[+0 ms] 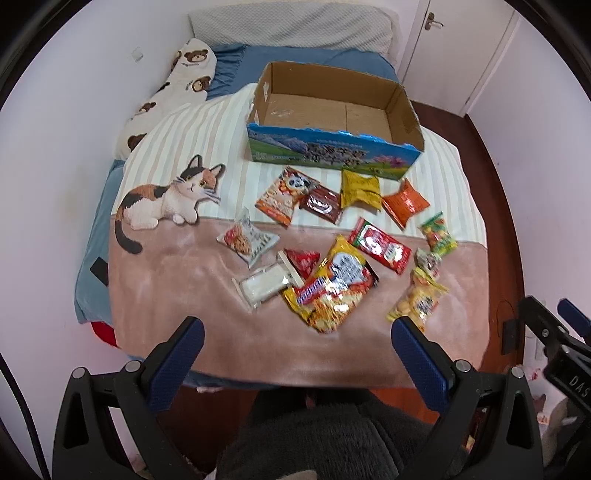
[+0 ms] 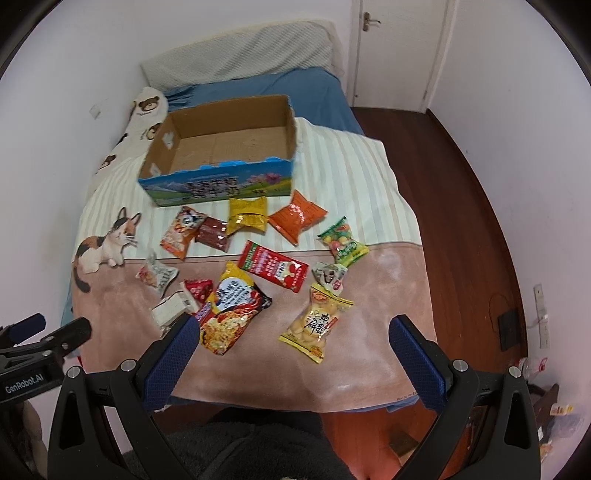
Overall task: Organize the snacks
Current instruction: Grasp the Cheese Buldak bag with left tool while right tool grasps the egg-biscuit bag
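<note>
Several snack packets lie scattered on a bed blanket (image 1: 177, 295) in front of an empty open cardboard box (image 1: 332, 110), which also shows in the right wrist view (image 2: 221, 147). Among them are a big yellow noodle pack (image 1: 332, 288), a red packet (image 1: 380, 245), a yellow biscuit bag (image 2: 317, 321), an orange packet (image 2: 297, 218) and a green candy bag (image 2: 343, 242). My left gripper (image 1: 295, 332) is open and empty, held above the blanket's near edge. My right gripper (image 2: 291, 328) is open and empty, hovering near the biscuit bag.
The bed has a blue sheet (image 1: 303, 59), a grey pillow (image 1: 291, 26) and a bear-print pillow (image 1: 173, 88) along the left wall. Wooden floor (image 2: 461, 221) and a door (image 2: 399, 48) lie to the right. The blanket carries a cat picture (image 1: 166, 199).
</note>
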The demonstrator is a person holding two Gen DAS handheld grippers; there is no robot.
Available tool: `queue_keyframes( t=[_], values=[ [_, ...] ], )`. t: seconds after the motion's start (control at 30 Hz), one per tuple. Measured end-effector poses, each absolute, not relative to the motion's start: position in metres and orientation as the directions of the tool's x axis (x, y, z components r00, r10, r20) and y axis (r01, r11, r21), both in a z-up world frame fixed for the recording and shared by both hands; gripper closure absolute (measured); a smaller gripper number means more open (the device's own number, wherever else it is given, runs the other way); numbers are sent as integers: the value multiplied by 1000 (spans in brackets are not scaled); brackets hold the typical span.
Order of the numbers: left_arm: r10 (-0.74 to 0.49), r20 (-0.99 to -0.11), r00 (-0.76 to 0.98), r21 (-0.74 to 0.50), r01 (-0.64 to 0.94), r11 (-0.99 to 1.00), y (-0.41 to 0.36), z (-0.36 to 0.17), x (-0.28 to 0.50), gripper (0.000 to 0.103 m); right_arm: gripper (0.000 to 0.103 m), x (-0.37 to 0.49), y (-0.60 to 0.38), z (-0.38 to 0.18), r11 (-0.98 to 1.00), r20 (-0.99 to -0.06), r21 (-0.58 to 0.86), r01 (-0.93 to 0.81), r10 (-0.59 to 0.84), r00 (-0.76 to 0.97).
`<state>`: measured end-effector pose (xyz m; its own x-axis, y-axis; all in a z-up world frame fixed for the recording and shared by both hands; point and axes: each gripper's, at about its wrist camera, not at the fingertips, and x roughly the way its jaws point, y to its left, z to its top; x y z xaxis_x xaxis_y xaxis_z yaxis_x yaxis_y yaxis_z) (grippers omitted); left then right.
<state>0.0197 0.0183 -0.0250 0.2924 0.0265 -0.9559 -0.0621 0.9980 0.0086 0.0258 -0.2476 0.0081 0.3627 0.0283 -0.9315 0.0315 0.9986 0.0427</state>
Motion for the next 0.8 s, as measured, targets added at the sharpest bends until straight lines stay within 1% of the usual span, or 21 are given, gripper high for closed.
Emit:
queue_keyframes(
  t=[0.13,0.27,0.4,0.53,0.6,0.67,0.7,0.8],
  values=[
    [90,-953,290,82,-39,996,17,-57,37,0,0,44,-263,-30,993,-956,73,93,43,291],
    [100,-963,251,113,41,993,11,-98,56,0,0,58,-283,-82,979,-977,114,168,79,199],
    [57,-986,155,79,136,987,-3,-151,78,0,0,71,-304,-153,952,-990,121,282,93,110],
    [75,-993,95,95,234,967,-26,-196,94,0,0,82,-318,-223,905,-985,165,393,174,14],
    [50,-996,79,70,279,958,-40,-220,104,1,0,86,-320,-251,891,-980,174,419,196,-11],
    [30,-998,46,43,294,955,-47,-239,112,5,0,91,-317,-266,893,-980,166,418,198,-32],
    [22,-1000,15,26,309,951,-53,-252,118,9,0,93,-315,-273,897,-980,165,410,198,-37],
    [18,-999,-41,2,362,932,-67,-278,125,9,0,99,-312,-290,905,-979,153,397,193,-62]
  ],
)
